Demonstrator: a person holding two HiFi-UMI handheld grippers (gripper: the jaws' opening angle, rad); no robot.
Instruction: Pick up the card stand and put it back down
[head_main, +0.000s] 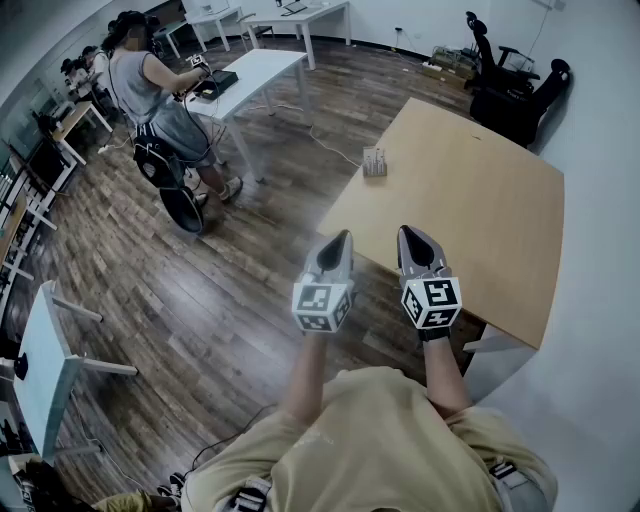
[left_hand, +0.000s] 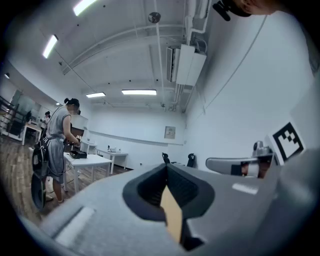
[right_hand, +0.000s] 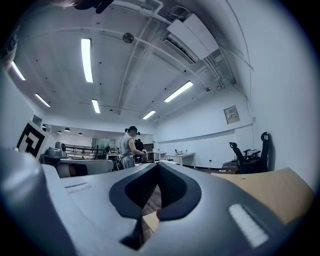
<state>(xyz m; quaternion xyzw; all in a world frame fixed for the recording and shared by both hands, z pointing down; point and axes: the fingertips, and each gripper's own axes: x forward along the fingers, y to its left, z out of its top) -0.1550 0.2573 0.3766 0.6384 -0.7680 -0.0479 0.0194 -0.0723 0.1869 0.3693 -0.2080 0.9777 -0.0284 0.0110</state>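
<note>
The card stand (head_main: 375, 161), small and pale, stands near the far left edge of the wooden table (head_main: 470, 210). Both grippers hover at the table's near edge, well short of the stand. In the head view my left gripper (head_main: 339, 241) is over the table's near left corner and my right gripper (head_main: 411, 236) is beside it over the tabletop. In the left gripper view the left gripper (left_hand: 167, 168) is shut and empty. The right gripper (right_hand: 158, 167) is shut too, with nothing in it. Neither gripper view shows the stand; both look up into the room.
A person (head_main: 150, 90) stands at a white desk (head_main: 255, 72) at the back left. Black office chairs (head_main: 510, 85) sit beyond the table's far right corner. A white wall runs along the right. More white desks (head_main: 40, 360) line the left, and a cable (head_main: 330, 145) lies on the wood floor.
</note>
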